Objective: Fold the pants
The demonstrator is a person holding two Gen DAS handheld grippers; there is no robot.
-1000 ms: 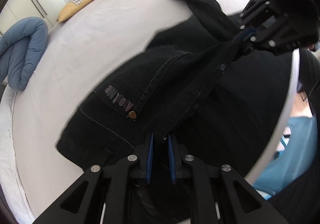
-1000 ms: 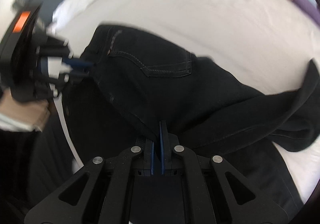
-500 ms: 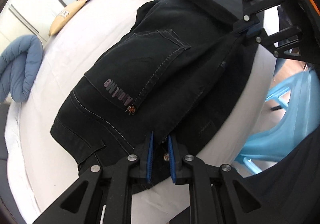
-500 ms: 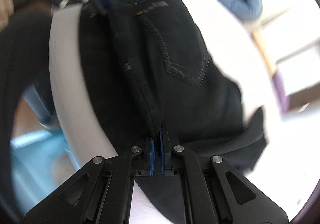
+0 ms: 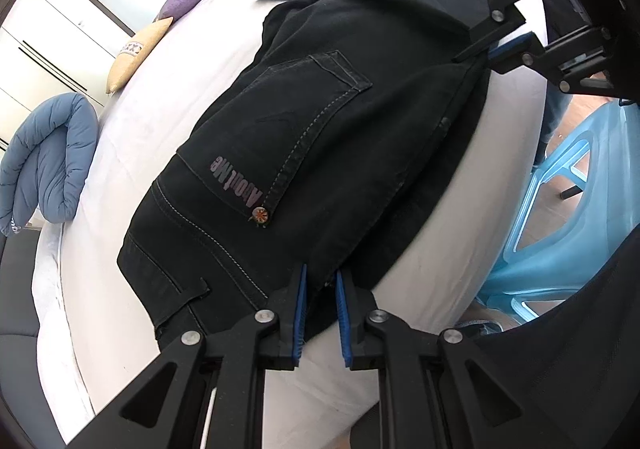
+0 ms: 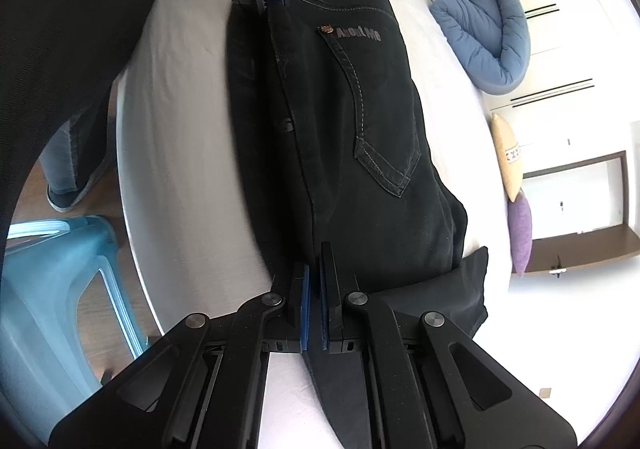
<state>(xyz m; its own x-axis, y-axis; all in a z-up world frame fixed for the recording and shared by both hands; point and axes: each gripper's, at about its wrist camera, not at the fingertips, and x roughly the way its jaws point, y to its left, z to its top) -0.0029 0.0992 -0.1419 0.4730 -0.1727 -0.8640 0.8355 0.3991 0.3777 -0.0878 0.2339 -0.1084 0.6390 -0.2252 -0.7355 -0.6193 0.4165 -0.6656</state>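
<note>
Bed [image 5: 132, 117] with white sheet takes up most of both views; black pants [image 5: 320, 137] lie along its near edge, folded lengthwise with the back pocket [image 5: 296, 117] and its logo facing up, legs bunched at the far end in the left wrist view. Blue duvet roll [image 5: 44, 157] and two cushions sit well apart at the other side of the bed, a blue plastic stool [image 5: 560, 233] is on the floor beside it. Left tool [image 5: 320, 301] is clamped on the waistband end, pads nearly together with denim between them. Right tool [image 6: 314, 301] is pinched tight on the seam edge further down, near the thigh. Step in hand looks like laying down the half-fold and squaring it on the sheet. Next move, my read: let go at both ends once the cloth sits flat, then regrip the leg hems and bring them up toward the waistband. Watch the near edge overhanging the mattress, it could slide off.
</note>
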